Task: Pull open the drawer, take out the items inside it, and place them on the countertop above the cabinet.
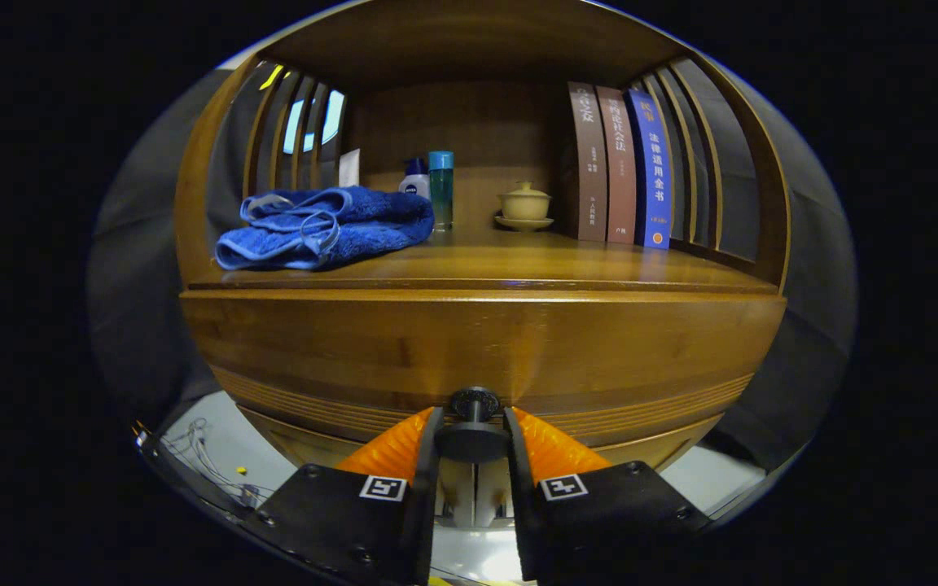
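A wooden cabinet's drawer front (477, 342) stands right ahead of me, closed against the cabinet. Its dark round knob (474, 423) sits between my two fingers, which press on it from both sides. My gripper (474, 439) is shut on the knob. Above the drawer lies the wooden countertop (518, 260), set inside an open shelf niche. What is inside the drawer is hidden.
On the countertop a folded blue towel (326, 228) lies at the left. Behind it stand a white bottle (415, 179) and a teal bottle (440, 189). A lidded cream cup on a saucer (524, 205) and three upright books (622, 167) occupy the right.
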The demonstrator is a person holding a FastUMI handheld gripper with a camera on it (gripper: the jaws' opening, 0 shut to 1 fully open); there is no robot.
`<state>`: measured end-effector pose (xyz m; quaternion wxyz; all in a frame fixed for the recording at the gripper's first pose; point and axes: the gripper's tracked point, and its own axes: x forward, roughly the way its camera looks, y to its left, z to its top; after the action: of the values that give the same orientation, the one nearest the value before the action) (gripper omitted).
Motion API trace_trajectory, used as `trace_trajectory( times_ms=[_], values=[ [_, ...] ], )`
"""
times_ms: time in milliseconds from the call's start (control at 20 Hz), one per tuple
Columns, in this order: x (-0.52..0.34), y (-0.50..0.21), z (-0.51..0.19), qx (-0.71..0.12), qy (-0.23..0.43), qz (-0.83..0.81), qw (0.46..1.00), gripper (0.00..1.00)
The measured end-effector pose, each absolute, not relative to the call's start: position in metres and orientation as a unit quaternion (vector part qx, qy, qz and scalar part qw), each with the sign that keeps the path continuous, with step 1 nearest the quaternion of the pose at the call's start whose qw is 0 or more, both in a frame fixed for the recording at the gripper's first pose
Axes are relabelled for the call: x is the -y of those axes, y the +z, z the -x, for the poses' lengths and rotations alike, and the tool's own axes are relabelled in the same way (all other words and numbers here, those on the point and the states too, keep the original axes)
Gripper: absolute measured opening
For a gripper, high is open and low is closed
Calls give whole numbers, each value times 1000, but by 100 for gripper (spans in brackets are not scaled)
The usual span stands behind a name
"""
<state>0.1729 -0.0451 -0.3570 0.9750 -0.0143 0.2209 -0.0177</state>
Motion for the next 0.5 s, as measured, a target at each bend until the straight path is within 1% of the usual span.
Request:
trace_trajectory(
  times_ms=[50,150,500],
  values=[
    [45,-358,-173,-221,-18,11,975,45],
    [43,-359,-173,-217,-20,0,976,37],
    [42,-360,-159,-223,-24,0,975,37]
  ],
)
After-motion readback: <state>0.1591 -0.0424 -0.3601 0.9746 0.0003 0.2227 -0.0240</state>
